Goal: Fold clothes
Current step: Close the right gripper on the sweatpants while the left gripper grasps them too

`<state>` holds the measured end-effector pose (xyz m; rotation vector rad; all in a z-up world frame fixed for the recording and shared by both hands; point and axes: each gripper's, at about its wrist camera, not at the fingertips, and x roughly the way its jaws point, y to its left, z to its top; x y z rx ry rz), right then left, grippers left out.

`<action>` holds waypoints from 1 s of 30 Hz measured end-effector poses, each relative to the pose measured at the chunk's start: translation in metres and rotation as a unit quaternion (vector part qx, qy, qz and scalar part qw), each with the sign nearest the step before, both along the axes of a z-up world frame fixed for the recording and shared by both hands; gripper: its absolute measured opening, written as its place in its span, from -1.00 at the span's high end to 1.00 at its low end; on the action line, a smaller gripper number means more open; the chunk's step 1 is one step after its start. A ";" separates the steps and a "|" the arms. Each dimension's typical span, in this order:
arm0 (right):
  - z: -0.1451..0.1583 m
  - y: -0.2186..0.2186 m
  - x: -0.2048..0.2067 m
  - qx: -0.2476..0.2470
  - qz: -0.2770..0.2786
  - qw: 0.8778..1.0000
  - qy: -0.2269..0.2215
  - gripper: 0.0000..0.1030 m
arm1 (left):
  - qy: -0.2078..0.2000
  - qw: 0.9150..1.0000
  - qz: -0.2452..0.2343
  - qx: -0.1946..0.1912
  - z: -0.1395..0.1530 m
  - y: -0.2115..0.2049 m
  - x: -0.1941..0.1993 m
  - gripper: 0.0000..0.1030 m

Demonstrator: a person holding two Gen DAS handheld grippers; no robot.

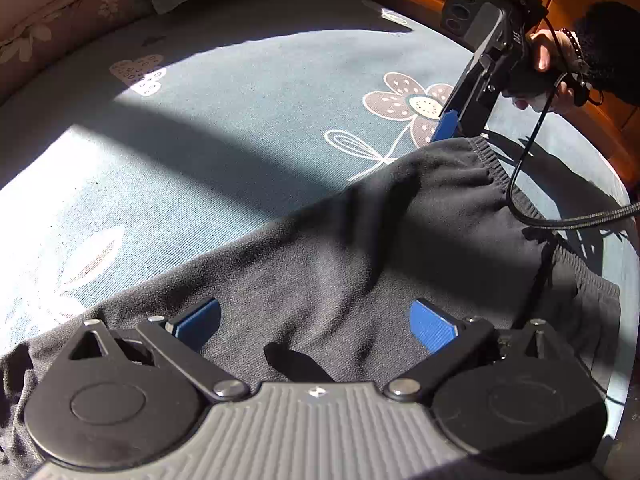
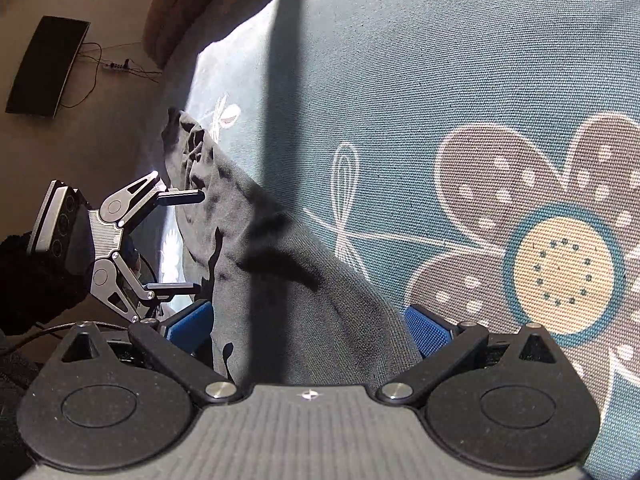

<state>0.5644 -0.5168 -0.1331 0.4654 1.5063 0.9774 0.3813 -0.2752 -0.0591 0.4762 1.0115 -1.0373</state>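
Item: dark trousers (image 1: 360, 248), lying rumpled across the blue flowered sheet (image 1: 248, 92), ribbed waistband (image 1: 496, 160) at the far end beside a printed flower (image 1: 412, 104).

Left gripper (image 1: 316, 320): your jaws stand wide apart, hovering low over the middle of the cloth, nothing between the blue pads (image 1: 432, 326).

Right gripper (image 2: 308, 328): jaws likewise spread wide, straddling a ridge of the fabric at the waistband end. From the left view it stands steeply at the waistband corner. No cloth is pinched yet.

Hand (image 1: 552, 64): on the right gripper's handle, cable (image 1: 520, 184) trailing across the trousers.

Step in hand, as judged: taking hold at both ends before the fold. Close your right jaws on the full waistband edge, both layers, not a single loose ply. Drop your left jaws to a matching edge, not the flat middle, where the pads would only bunch fabric. Keep the cable clear of the fold line. Lift both ends together so the cloth hangs evenly.
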 end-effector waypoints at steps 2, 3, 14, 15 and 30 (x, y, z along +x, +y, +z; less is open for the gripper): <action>-0.006 0.002 0.010 0.026 -0.009 1.000 0.015 -1.00 | 0.000 1.000 -0.007 0.000 -0.002 -0.004 -0.001 -0.94; -0.010 0.005 0.015 0.041 -0.018 0.999 0.025 -1.00 | -0.001 1.000 -0.012 0.002 -0.002 -0.006 -0.002 -0.94; -0.016 -0.006 -0.024 0.039 0.027 0.995 0.087 -1.00 | 0.003 1.000 -0.017 0.007 0.001 0.003 0.005 -0.94; -0.016 -0.002 -0.019 0.042 0.029 0.995 0.082 -0.99 | 0.005 1.000 -0.018 0.007 0.001 0.001 0.005 -0.94; -0.014 -0.006 -0.020 -0.067 0.021 0.998 -0.003 0.96 | -0.044 0.996 -0.081 -0.005 0.012 -0.037 0.033 -0.53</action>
